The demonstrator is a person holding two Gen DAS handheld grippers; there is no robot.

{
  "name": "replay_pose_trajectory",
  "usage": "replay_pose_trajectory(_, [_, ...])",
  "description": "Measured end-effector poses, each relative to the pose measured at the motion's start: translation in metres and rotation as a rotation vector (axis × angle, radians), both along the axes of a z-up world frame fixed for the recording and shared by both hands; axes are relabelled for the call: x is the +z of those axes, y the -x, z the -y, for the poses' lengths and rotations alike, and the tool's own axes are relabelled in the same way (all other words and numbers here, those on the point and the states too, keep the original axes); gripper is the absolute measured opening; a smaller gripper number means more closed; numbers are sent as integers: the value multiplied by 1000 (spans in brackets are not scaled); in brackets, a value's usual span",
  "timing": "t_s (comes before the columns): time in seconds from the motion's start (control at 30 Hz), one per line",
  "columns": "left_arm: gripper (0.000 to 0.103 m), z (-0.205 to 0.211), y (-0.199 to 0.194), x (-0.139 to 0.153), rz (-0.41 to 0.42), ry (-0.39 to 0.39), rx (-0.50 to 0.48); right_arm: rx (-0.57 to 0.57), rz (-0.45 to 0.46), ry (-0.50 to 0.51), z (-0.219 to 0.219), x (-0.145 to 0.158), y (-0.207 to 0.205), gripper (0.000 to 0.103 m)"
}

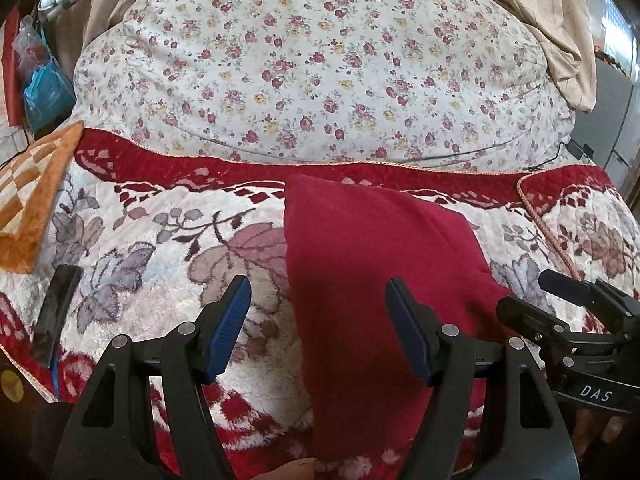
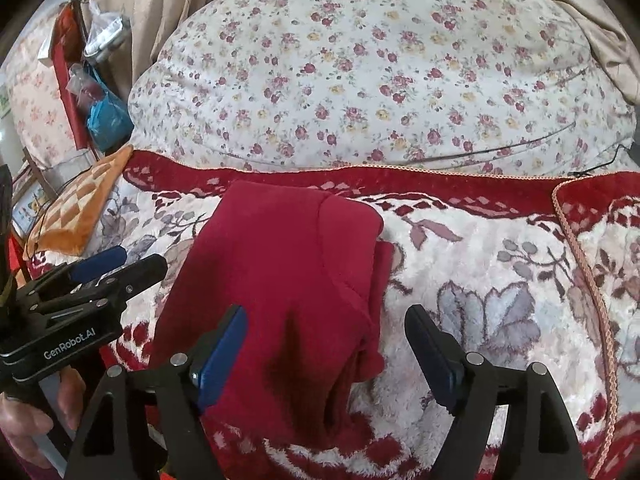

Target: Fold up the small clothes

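White letters "DAS" stand on the black body of the right gripper (image 1: 520, 300), seen at the right edge of the left wrist view. White letters "GenRobot.AI" stand on the black body of the left gripper (image 2: 120, 262), seen at the left edge of the right wrist view.

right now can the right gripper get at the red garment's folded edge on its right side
Probably yes. The right gripper is open, nothing between its pads, and the red garment lies just ahead on the floral blanket. Nothing covers that edge; the left gripper sits off on the far side.
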State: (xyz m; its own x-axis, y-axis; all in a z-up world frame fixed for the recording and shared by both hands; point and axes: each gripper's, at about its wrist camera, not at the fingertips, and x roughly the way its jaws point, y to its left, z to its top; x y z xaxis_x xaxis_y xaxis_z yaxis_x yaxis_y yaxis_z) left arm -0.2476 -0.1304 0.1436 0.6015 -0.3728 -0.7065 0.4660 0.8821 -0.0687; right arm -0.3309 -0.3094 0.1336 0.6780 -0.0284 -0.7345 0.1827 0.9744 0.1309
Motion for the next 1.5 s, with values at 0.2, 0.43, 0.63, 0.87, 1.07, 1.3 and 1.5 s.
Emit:
replay_pose_trajectory(0.2, [70,-2,-4,-4,-6,-1,10,6,-22,-1,2,-6,-5,79])
replay_pose_trajectory(0.43, [70,-1,-7,-7,-8,-14,13,0,-30,-16,4,-11,-8,79])
replay_pose_trajectory(0.63, [70,0,-9,-10,-15,-21,15,2,-40,-14,5,-14,-11,79])
replay_pose_trajectory(0.87, [70,1,-10,-11,-15,-23,20,6,-59,-7,4,-20,-14,80])
replay_pose_trajectory(1.07, [70,1,-10,-12,-15,-24,21,12,-62,-8,3,-23,-16,81])
replay_pose_trajectory(1.3, [70,1,-11,-13,-17,-22,22,16,-73,-14,3,-26,-17,81])
replay_pose_trajectory(1.5, [70,3,-11,-14,-15,-26,23,18,-71,-14,3,-27,-17,82])
